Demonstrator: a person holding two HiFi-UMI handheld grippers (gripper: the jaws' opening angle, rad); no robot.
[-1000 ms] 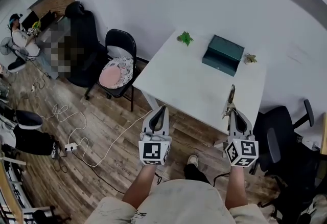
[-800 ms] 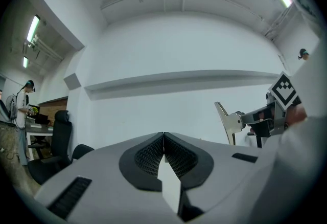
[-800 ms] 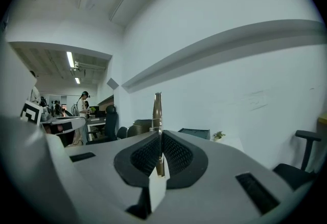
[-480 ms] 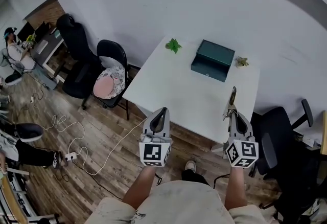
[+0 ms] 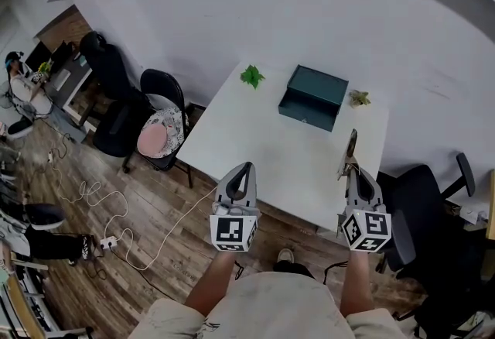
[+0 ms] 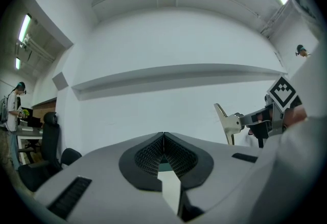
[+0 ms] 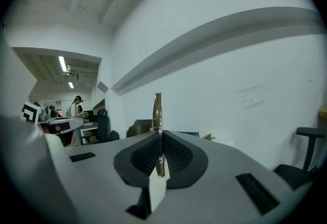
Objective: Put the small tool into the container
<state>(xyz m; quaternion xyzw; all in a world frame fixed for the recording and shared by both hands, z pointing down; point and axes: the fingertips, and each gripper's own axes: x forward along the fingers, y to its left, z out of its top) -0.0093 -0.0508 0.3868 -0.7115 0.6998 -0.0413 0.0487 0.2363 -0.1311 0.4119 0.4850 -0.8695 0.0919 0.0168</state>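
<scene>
A dark green box-shaped container (image 5: 312, 97) stands at the far side of the white table (image 5: 263, 145). My right gripper (image 5: 350, 169) is shut on the small tool (image 5: 351, 145), a thin flat metal piece that sticks up past the jaws over the table's near right part. In the right gripper view the tool (image 7: 157, 110) stands upright, clamped between the pads of that gripper (image 7: 160, 136). My left gripper (image 5: 245, 169) hovers at the table's near edge; its jaws (image 6: 163, 136) are shut with nothing between them. The tool (image 6: 223, 117) also shows to the right in the left gripper view.
Two small green plants (image 5: 250, 76) (image 5: 358, 98) flank the container. A black folding chair with a pink cushion (image 5: 160, 132) stands left of the table, and a black office chair (image 5: 421, 206) to the right. Cables lie on the wooden floor (image 5: 116, 229). A white wall (image 5: 255, 12) backs the table.
The table and container have slid up and left in the head view as the view shifted. Both grippers hold the same places in the frame, the right still clamped on the tool.
</scene>
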